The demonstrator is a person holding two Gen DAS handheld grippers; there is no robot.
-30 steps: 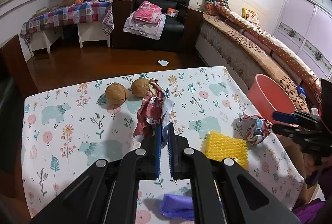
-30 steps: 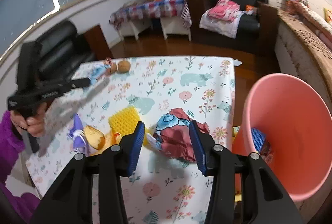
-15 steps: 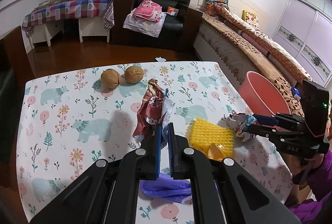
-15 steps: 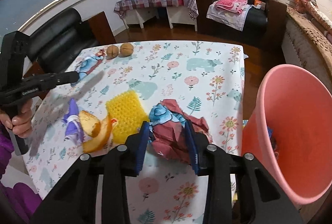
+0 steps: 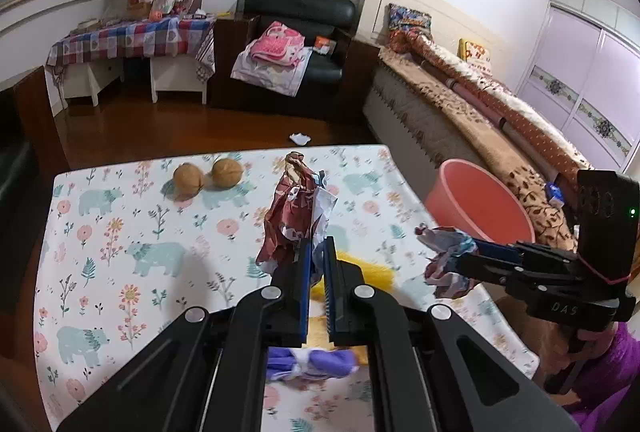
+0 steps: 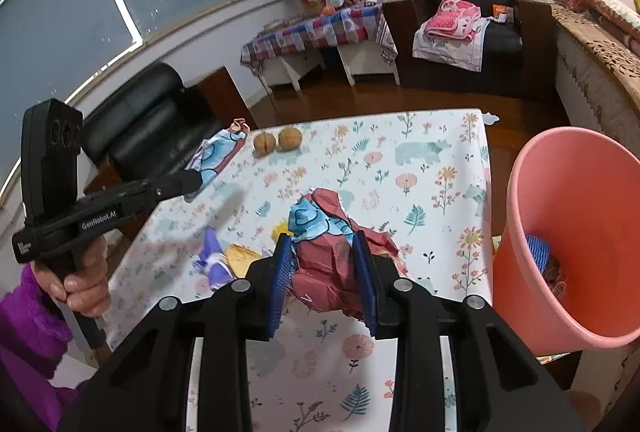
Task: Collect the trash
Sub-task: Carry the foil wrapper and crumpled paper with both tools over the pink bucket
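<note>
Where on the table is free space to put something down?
Bare cloth lies on the table's left half, before the two walnuts, and along the far edge toward the pink bucket. The near middle is crowded: yellow mesh, purple glove.

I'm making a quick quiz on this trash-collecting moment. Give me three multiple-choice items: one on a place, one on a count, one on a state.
1. Where does the pink bucket stand?
A. beside the table's right edge
B. on the black armchair
C. on the table's middle

2. How many walnuts lie on the tablecloth?
A. one
B. two
C. four

3. What is the right gripper doing?
A. hanging open, empty
B. clamping a crumpled wrapper
C. holding a walnut

Answers: 1 A, its rim sits off the cloth's edge, lower than the tabletop; 2 B, a pair lies side by side at the far end; 3 B, both blue pads press the red-and-blue wad.
</note>
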